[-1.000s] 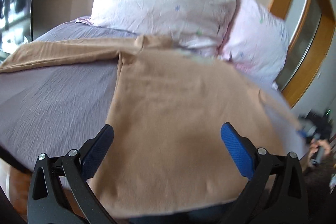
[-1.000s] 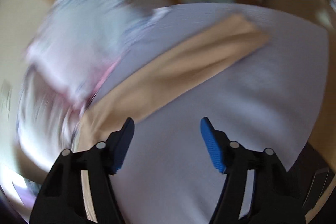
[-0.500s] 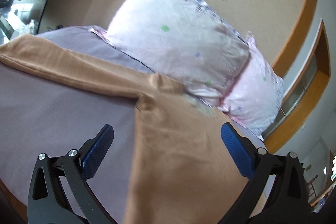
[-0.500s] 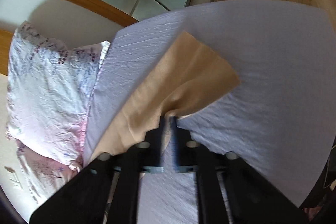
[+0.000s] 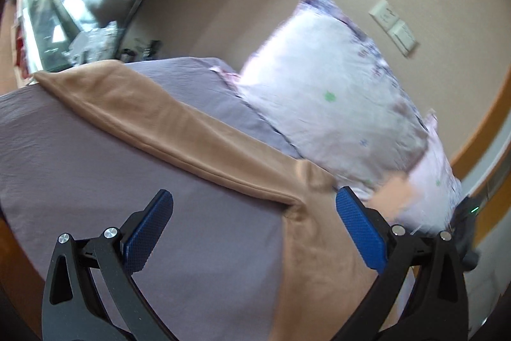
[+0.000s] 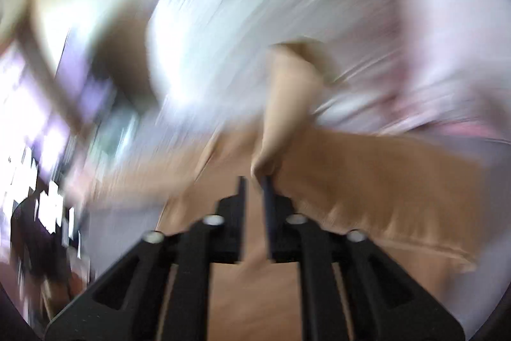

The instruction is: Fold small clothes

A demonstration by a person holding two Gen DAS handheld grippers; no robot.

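Observation:
A tan long-sleeved garment (image 5: 313, 245) lies on the purple bed sheet (image 5: 95, 174), one sleeve (image 5: 134, 104) stretched out to the far left. My left gripper (image 5: 252, 232) is open and empty, hovering above the sheet and the garment's armpit. In the blurred right wrist view my right gripper (image 6: 254, 181) is shut on the garment's other sleeve (image 6: 284, 111), lifted above the garment's body (image 6: 367, 174). That lifted sleeve end also shows at the right of the left wrist view (image 5: 396, 190).
Two pale floral pillows (image 5: 335, 104) lean against the beige wall at the head of the bed. Wall switches (image 5: 392, 27) sit above them. A window and shelf clutter (image 5: 80, 5) lie beyond the bed's far left corner. A wooden frame (image 5: 479, 133) runs at right.
My right gripper closed on the sleeve end and swung it up and over toward the garment's body. My left gripper tilted up and shifted left, staying open.

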